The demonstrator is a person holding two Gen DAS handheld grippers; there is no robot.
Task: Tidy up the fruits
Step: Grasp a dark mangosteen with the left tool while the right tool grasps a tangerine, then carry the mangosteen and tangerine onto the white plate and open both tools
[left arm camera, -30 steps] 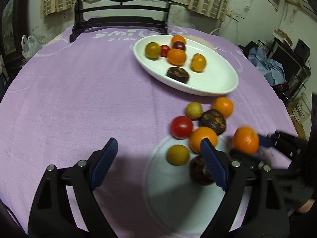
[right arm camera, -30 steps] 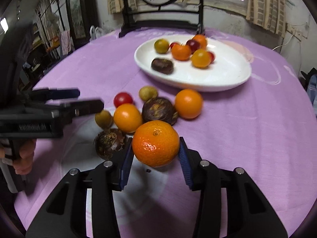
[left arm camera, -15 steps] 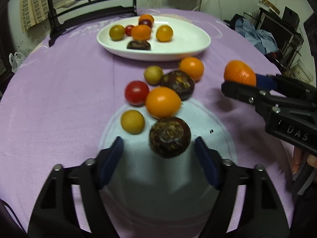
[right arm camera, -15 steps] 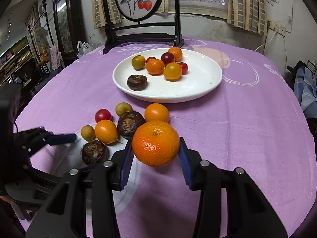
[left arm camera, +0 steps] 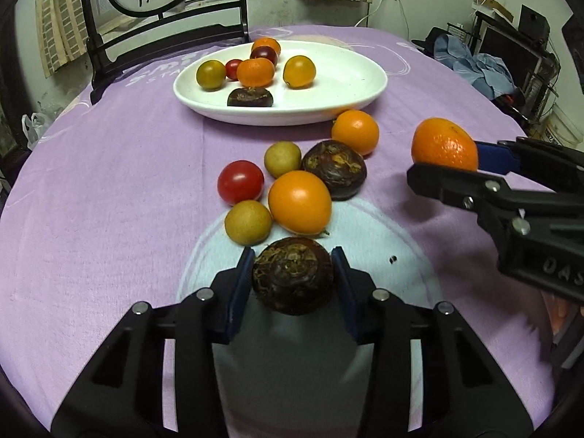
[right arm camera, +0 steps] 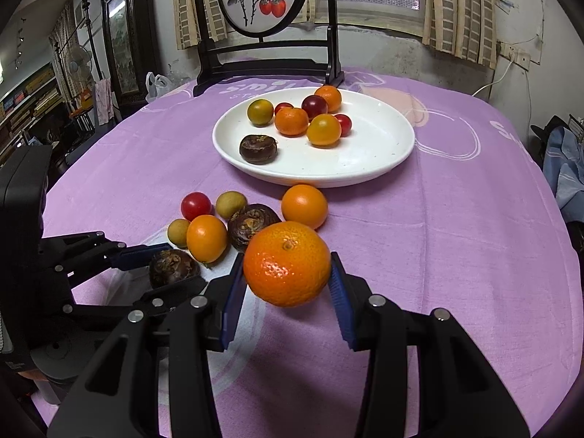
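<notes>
1. Half a second ago the left gripper (left arm camera: 292, 280) was standing wide apart around the dark brown water chestnut (left arm camera: 293, 276); now its blue pads are pressing both flanks of it, so a second fruit is being secured for the white plate (left arm camera: 368, 87).
2. The right gripper (right arm camera: 287, 281) is still clamping the mandarin (right arm camera: 287, 263), carrying it off the table (right arm camera: 456, 241), with the plate well ahead of it.
3. The chestnut is sitting low between the left fingers; whether it is already leaving the cloth I cannot tell.
4. Just ahead of the left gripper, an orange tomato (left arm camera: 300, 201), a longan (left arm camera: 248, 222), a red cherry tomato (left arm camera: 240, 181) and another chestnut (left arm camera: 334, 168) are waiting loose, so sorting is, in my judgement, partway through.
</notes>
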